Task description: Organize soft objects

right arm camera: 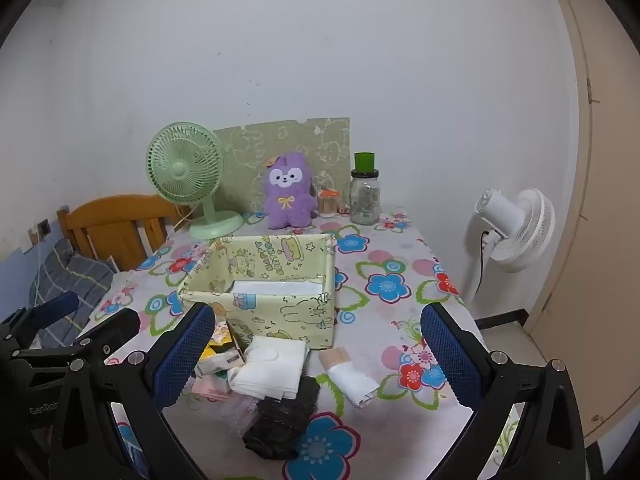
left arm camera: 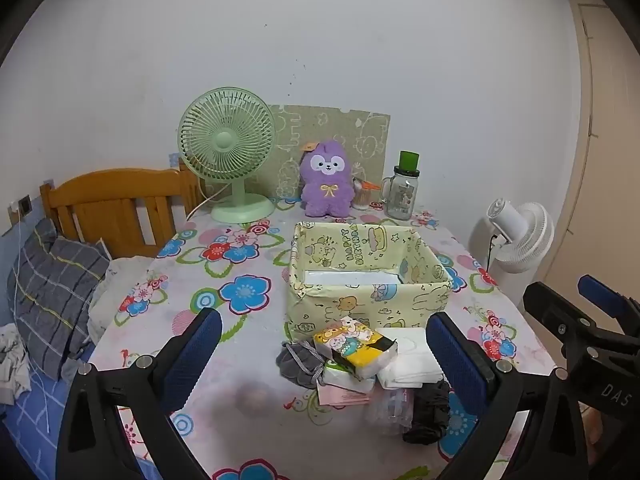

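Observation:
A yellow cartoon-print box (left arm camera: 362, 302) (right arm camera: 280, 314) stands open on the flowered table, with something white lying flat inside. In front of it lies a pile of soft things: a cartoon tissue pack (left arm camera: 354, 346), a grey pouch (left arm camera: 300, 360), folded white cloth (left arm camera: 412, 358) (right arm camera: 272, 366), a pink pack (left arm camera: 340, 396), a black crumpled bag (left arm camera: 430, 412) (right arm camera: 282, 424) and a small white-and-tan roll (right arm camera: 348, 376). My left gripper (left arm camera: 322, 350) is open and empty above the pile. My right gripper (right arm camera: 318, 346) is open and empty, also near the pile.
At the table's back stand a green desk fan (left arm camera: 228, 152), a purple plush (left arm camera: 326, 180), a glass jar with green lid (left arm camera: 402, 190) and a patterned board. A white floor fan (left arm camera: 516, 236) stands right of the table. A wooden bed with pillow (left arm camera: 52, 292) is left.

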